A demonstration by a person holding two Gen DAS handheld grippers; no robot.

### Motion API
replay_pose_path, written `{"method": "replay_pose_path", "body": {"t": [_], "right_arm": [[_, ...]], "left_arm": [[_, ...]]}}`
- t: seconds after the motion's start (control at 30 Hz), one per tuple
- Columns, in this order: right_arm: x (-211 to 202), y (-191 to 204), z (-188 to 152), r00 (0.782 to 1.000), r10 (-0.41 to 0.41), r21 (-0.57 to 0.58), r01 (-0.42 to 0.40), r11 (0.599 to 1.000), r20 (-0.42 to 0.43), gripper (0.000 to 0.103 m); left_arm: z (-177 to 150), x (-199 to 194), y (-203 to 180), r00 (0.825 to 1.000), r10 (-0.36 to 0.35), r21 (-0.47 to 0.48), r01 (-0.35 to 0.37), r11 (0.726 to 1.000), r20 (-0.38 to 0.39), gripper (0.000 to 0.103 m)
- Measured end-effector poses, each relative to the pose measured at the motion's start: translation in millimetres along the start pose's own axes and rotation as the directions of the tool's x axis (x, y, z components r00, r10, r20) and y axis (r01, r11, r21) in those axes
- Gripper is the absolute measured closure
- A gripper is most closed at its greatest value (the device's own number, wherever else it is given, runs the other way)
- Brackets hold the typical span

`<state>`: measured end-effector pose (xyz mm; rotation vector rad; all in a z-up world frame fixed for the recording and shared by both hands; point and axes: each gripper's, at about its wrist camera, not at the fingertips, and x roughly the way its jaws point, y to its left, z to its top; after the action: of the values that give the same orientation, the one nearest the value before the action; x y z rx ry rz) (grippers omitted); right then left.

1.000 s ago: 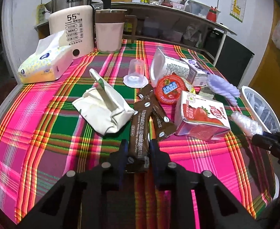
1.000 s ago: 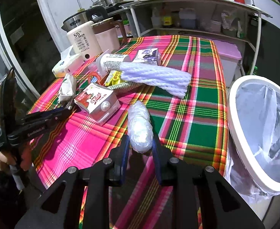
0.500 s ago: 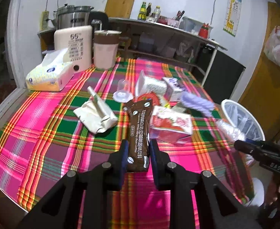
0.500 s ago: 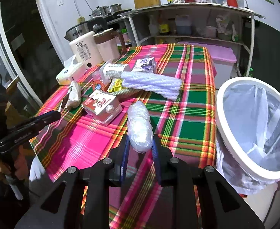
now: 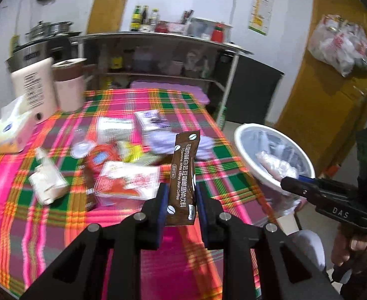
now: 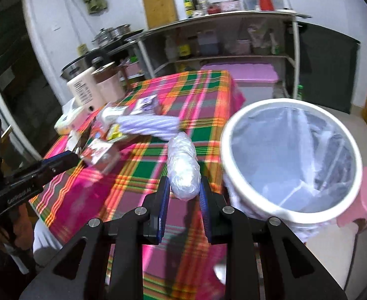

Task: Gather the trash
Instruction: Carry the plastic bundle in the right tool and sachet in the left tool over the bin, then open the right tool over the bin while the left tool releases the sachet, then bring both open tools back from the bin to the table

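Note:
My left gripper is shut on a brown coffee sachet, held upright above the plaid table. My right gripper is shut on a crumpled clear plastic wad, lifted near the table's right edge beside the white-rimmed trash bin lined with a clear bag. In the left wrist view the right gripper holds the plastic wad over the bin. The left gripper shows at the left of the right wrist view.
More litter lies on the table: a strawberry carton, a crumpled white pack, a red lid, a lilac bundle. A tissue pack, kettles and a shelf stand behind. A pink stool sits by the bin.
Both grippers have risen and swung right toward the bin, each carrying its item. The sachet has come off the table; the plastic wad now hangs by the bin's rim.

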<state>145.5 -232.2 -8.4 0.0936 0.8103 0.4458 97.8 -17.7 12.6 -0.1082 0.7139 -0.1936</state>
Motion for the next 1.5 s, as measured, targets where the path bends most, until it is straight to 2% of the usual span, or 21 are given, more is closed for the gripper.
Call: {"method": "replay_pose_path", "body": {"t": [0.5,0.93,1.07,1.13,1.17,1.2,1.23,1.5], "right_arm": [[-16,-80,1,0.989,-0.144,0.116,0.143,0.983,0.007,0.078],[-16,-113,-1,0.981,-0.190,0.154,0.191,0.969,-0.025,0.078],[-13,-118,-1,0.981,-0.191,0.153,0.195,0.969,-0.039,0.077],[-13,-118,-2,0.981,-0.190,0.154,0.194,0.969,-0.039,0.074],[-13,-119,-2,0.981,-0.189,0.155,0.193,0.969,-0.039,0.069],[-13,-119,-2,0.981,-0.188,0.158,0.192,0.969,-0.038,0.066],[-14,-120,-3,0.982,-0.185,0.164,0.189,0.968,-0.035,0.062],[-29,-112,-6,0.983,-0.183,0.174,0.180,0.968,0.003,0.062]], "left_arm": [[26,58,-80,0.989,-0.134,0.119,0.140,0.983,-0.060,0.079],[42,105,-129,0.960,-0.242,0.162,0.263,0.951,-0.140,0.079],[43,112,-138,0.955,-0.252,0.177,0.277,0.944,-0.154,0.077],[43,115,-138,0.954,-0.254,0.178,0.281,0.943,-0.159,0.068],[43,115,-138,0.953,-0.258,0.175,0.285,0.943,-0.160,0.062],[43,114,-137,0.952,-0.262,0.170,0.289,0.942,-0.160,0.060],[43,113,-136,0.951,-0.264,0.167,0.290,0.942,-0.159,0.060],[40,99,-120,0.956,-0.259,0.118,0.275,0.954,-0.133,0.060]]}}
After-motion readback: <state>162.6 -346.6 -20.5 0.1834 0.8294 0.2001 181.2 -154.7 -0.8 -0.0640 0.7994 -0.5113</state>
